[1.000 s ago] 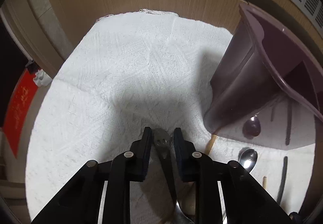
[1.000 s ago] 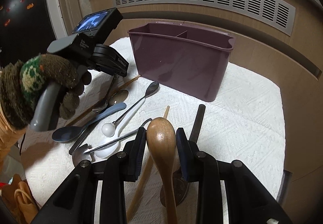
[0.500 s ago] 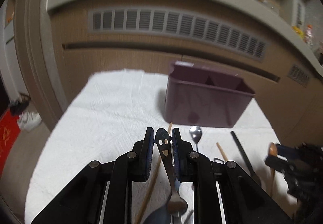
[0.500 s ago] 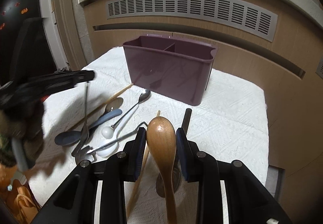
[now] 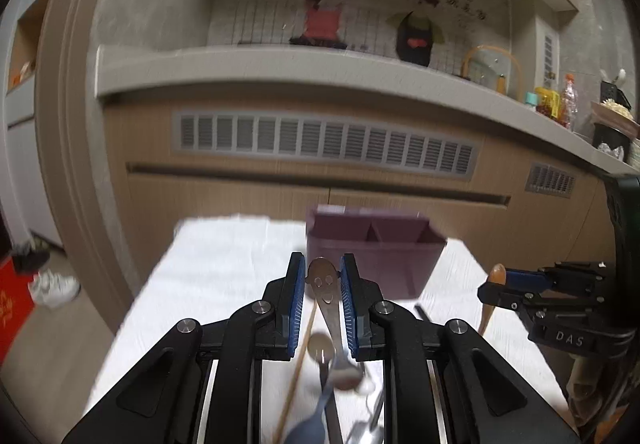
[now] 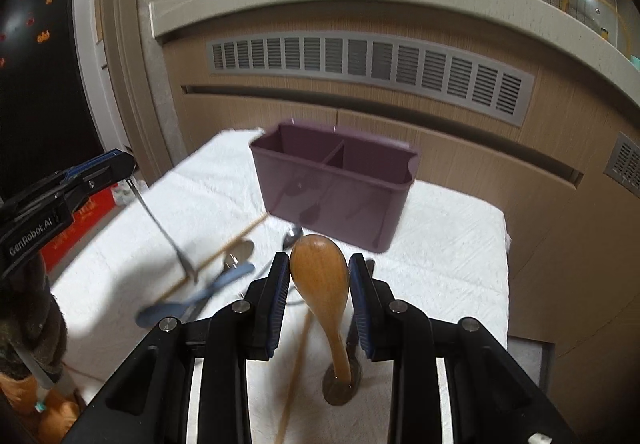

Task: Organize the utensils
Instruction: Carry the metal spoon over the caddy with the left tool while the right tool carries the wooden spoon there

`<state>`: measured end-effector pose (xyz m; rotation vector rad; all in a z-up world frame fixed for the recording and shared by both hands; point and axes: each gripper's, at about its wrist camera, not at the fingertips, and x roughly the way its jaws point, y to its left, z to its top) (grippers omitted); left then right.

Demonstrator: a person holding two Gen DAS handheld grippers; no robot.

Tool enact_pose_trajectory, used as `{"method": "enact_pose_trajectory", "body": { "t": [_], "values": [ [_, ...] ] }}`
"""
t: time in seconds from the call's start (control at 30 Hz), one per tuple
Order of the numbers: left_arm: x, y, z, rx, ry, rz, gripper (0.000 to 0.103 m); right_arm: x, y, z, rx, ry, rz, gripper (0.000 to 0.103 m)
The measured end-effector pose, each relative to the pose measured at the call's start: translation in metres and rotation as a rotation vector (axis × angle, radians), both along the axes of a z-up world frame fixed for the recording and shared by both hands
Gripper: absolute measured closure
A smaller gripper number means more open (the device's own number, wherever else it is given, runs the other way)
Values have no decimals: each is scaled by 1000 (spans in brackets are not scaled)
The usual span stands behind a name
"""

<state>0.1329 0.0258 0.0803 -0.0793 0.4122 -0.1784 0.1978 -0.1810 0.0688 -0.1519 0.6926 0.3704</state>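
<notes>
My left gripper (image 5: 320, 280) is shut on a metal fork (image 5: 325, 290) by its smiley-face handle end; the fork hangs tines down above the table, also seen in the right wrist view (image 6: 160, 222). My right gripper (image 6: 319, 276) is shut on a wooden spoon (image 6: 322, 278), held up off the cloth. A purple two-compartment utensil caddy (image 6: 336, 196) stands on the white cloth ahead of both grippers; it also shows in the left wrist view (image 5: 376, 244). Both compartments look empty.
On the white cloth (image 6: 440, 244) lie a blue spoon (image 6: 196, 298), wooden chopsticks (image 6: 224, 248), a metal spoon (image 6: 292, 236) and other utensils. A wooden cabinet with a vent grille (image 6: 368, 64) stands behind the table. The table's edges are close on the left and right.
My left gripper has lifted the fork clear of the cloth and tilted up and back from the caddy. My right gripper has risen a little with the wooden spoon.
</notes>
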Motion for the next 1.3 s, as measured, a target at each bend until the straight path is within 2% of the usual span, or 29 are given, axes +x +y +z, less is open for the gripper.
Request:
{"method": "enact_pose_trajectory", "body": {
  "t": [0.1, 0.2, 0.3, 0.4, 0.53, 0.63, 0.73, 0.9, 1.13, 1.2, 1.3],
  "values": [
    [15, -3, 33, 14, -52, -23, 85, 11, 3, 28, 6, -42, 2, 75],
    [33, -6, 76, 27, -134, -25, 85, 27, 6, 71, 29, -121, 0, 75],
    [55, -5, 109, 17, -164, -40, 85, 49, 4, 113, 66, -188, -3, 75],
    [78, -6, 131, 20, -188, -57, 85, 69, 2, 143, 80, -275, -31, 75],
    [113, -15, 138, 36, -163, -99, 85, 92, 2, 157, 89, -346, -49, 75],
    [143, -23, 121, 33, -102, -126, 84, 116, 1, 145, 108, -329, -51, 75],
    [172, -35, 92, 62, -58, -120, 84, 139, -1, 119, 107, -298, -64, 75],
    [212, -47, 33, 67, 85, -139, 84, 174, -4, 63, 98, -169, -80, 75],
    [244, -53, -31, 34, 278, -165, 82, 192, 0, 4, 85, -17, -77, 74],
    [247, -50, -40, 14, 314, -163, 71, 195, 1, -11, 81, 42, -73, 73],
    [240, -43, -37, -14, 310, -145, 62, 192, 2, -24, 60, 68, -85, 65]
  ]
}}
